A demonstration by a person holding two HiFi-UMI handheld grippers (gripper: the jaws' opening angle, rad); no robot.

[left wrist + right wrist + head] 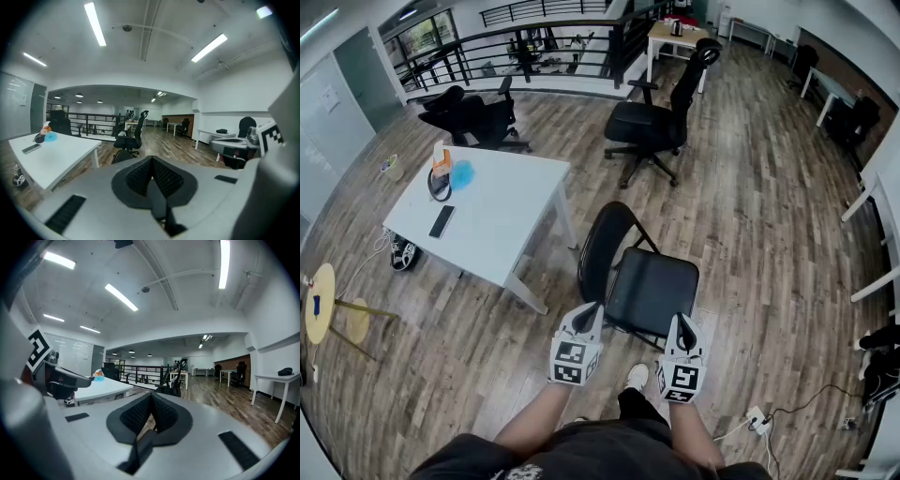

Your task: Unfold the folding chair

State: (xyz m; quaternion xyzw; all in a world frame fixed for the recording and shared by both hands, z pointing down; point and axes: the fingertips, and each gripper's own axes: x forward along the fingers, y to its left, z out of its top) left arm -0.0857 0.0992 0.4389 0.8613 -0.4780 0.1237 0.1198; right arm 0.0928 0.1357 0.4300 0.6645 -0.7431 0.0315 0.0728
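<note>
Black folding chair [652, 286], front corners hidden behind left gripper [592, 309] and right gripper [685, 324], jaws closed empty

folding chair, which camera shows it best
Head view. The folding chair shows whole from above: black seat, curved backrest and legs, standing open. The left gripper view gives only a dark curved edge low in the frame, possibly its backrest. The right gripper view shows nothing I can identify as the chair.
</note>
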